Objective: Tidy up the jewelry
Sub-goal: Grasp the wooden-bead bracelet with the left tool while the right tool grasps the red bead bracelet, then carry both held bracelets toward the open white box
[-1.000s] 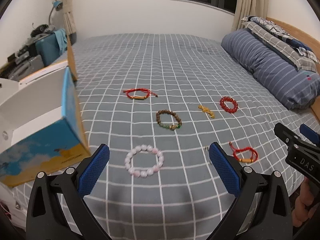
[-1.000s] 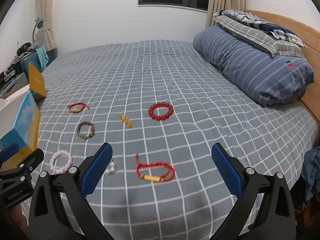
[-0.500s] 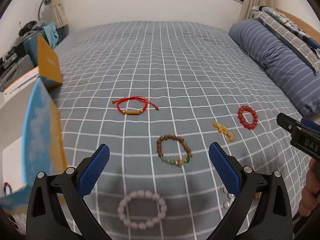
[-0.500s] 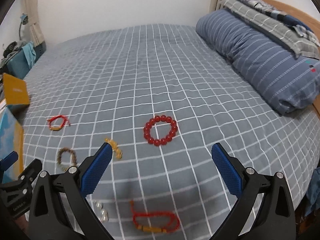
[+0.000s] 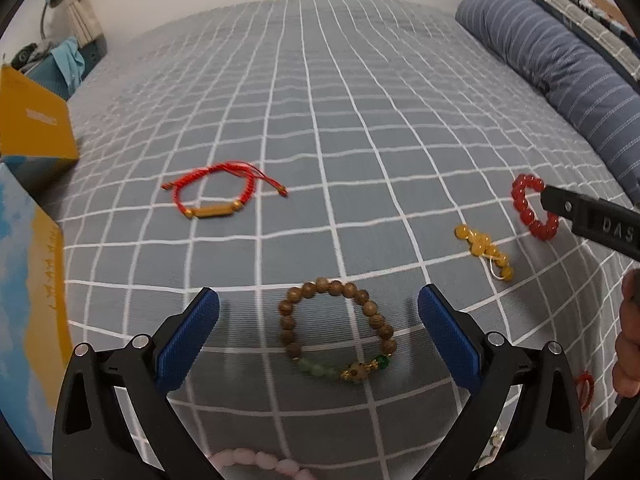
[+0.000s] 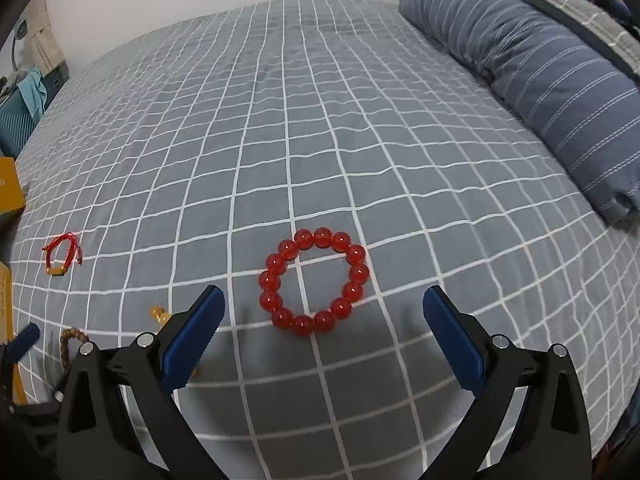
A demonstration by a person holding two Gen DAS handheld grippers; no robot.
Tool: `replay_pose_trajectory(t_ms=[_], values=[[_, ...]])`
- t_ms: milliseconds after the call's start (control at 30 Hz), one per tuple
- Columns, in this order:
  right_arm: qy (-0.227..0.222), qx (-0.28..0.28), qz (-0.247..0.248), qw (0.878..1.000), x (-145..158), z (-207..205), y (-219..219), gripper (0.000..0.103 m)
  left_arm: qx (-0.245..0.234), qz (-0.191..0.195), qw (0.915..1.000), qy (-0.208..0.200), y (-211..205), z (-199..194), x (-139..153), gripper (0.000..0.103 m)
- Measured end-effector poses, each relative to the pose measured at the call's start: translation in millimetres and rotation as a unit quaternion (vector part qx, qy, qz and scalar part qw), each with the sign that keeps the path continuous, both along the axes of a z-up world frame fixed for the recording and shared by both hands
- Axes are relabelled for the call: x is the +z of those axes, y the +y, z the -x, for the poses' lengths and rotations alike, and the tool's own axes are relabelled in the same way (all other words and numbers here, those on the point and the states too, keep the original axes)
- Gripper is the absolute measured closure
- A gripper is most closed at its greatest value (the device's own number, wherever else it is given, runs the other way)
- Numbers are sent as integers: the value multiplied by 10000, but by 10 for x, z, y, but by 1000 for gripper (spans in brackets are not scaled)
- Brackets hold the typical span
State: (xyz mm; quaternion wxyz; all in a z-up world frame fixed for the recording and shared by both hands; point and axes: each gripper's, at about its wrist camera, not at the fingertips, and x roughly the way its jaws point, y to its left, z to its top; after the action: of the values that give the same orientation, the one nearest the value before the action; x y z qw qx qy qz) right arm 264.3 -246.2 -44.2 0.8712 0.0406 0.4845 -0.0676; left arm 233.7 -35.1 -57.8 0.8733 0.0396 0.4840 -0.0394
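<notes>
Several bracelets lie on the grey checked bedspread (image 5: 320,120). My left gripper (image 5: 319,320) is open, its blue fingers straddling a brown wooden bead bracelet (image 5: 292,340) with green and gold beads. A red cord bracelet (image 5: 216,200) lies further back left, and a yellow bead piece (image 5: 486,250) to the right. A pink bead bracelet (image 5: 260,462) peeks in at the bottom edge. My right gripper (image 6: 324,320) is open just short of a red glossy bead bracelet (image 6: 314,282), which lies between its fingers' line. That red bracelet (image 5: 528,208) shows beside the right gripper's body in the left wrist view.
A blue and yellow open box (image 5: 28,300) stands at the left edge of the bed, its yellow lid (image 5: 36,124) behind. A striped blue pillow (image 6: 540,64) lies along the right side. A hand (image 5: 630,340) holds the right gripper. A second red cord bracelet (image 5: 584,390) sits near it.
Both grippers have moved forward and lower over the bed. The wooden bracelet now lies between the left fingers and the red bead bracelet just ahead of the right fingers. Both stayed open.
</notes>
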Motion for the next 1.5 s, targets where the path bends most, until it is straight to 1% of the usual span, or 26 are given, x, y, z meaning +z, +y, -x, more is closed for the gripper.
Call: replay_pose_trajectory(t_ms=[167,267,300,367,400,433,467,500,567,600,633,667,700,733,767,800,833,867,900,933,1033,1333,1367,1500], values=[[96,112,-6,9999,-93,-92,23,7,-99,-91,9999,45,-83,-45,-80,6],[215,89,-56,9997,-161,-176,-2,8,-61,-48,9998,170,-71,-67,-157,6],[236,89,-71,9997,-179,-188,-13,10,-59,-46,9998,176,-67,-69,-168,6],[342,105,-129,9993,-228,-217,-35,20,-74,-81,9998,152,-72,-76,-171,7],[382,121,-155,9991,-253,-233,-43,22,-80,-84,9998,149,-74,-77,-171,7],[406,134,-162,9990,-266,-238,-43,28,-89,-59,9998,157,-85,-74,-169,10],[429,174,-201,9987,-283,-245,-40,32,-96,-28,9998,149,-84,-70,-167,15],[442,199,-215,9986,-290,-249,-32,34,-103,-15,9999,132,-98,-78,-163,17],[460,238,-119,9986,-295,-260,-4,42,-147,2,9998,93,-112,-65,-152,29],[465,255,-115,9985,-291,-264,0,45,-176,15,9998,94,-123,-59,-151,32],[477,274,-125,9984,-290,-265,6,50,-213,37,9997,95,-136,-48,-147,37],[483,277,-118,9984,-289,-266,7,53,-230,47,9997,93,-145,-44,-143,43],[487,276,-120,9984,-290,-269,4,55,-240,60,9997,93,-147,-35,-138,46],[495,274,-142,9983,-292,-270,-8,58,-243,71,9996,98,-146,-37,-134,52],[504,272,-174,9982,-295,-274,-17,65,-242,94,9996,110,-142,-42,-130,55],[509,265,-192,9982,-297,-269,-21,67,-236,114,9996,118,-136,-49,-126,57],[506,254,-187,9982,-297,-262,-26,73,-221,138,9996,124,-125,-55,-122,67],[503,243,-190,9983,-296,-258,-33,77,-215,156,9996,131,-116,-58,-120,79],[503,225,-220,9982,-292,-264,-38,77,-208,163,9996,137,-113,-63,-119,84],[498,206,-259,9982,-289,-264,-48,77,-186,175,9996,142,-100,-67,-113,96],[469,153,-294,9984,-276,-268,-46,77,-145,317,9993,168,-66,-81,-94,96],[341,108,-284,9990,-227,-235,-30,79,-164,389,9990,153,-38,-78,-50,96],[312,130,-303,9990,-214,-230,-26,90,-162,398,9990,153,-33,-77,-45,96],[224,165,-360,9990,-152,-186,-23,90,-162,385,9991,108,-22,-49,-23,96]])
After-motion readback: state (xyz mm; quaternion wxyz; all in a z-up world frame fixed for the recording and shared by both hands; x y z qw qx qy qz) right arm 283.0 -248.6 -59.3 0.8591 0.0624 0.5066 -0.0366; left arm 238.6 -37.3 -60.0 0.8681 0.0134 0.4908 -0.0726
